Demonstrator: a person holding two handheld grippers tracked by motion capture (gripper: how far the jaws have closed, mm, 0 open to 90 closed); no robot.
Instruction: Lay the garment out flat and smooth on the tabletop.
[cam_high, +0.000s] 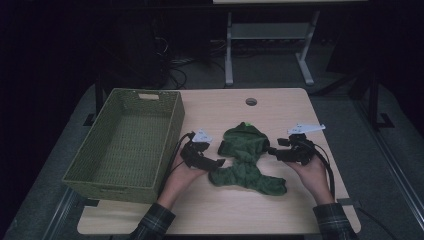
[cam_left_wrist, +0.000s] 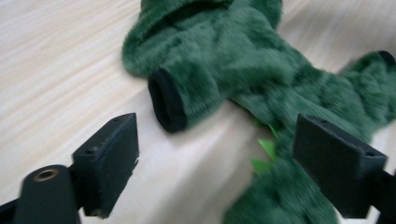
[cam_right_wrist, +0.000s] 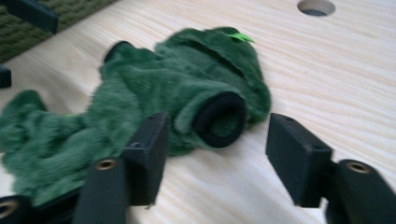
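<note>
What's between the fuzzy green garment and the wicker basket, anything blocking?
Only the left gripper and its hand sit between the green garment and the basket, on bare table. Its jaws are open, nothing held. The basket's near wall must be cleared too.

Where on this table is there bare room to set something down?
Free: the far strip around the round hole, and the near edge below the green fleece garment. The woven basket is empty. Crowded: mid-table, left gripper and right gripper flanking the garment.

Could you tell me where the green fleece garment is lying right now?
In the high view, the green fleece garment lies mid-table between both grippers, right of the woven basket.
</note>
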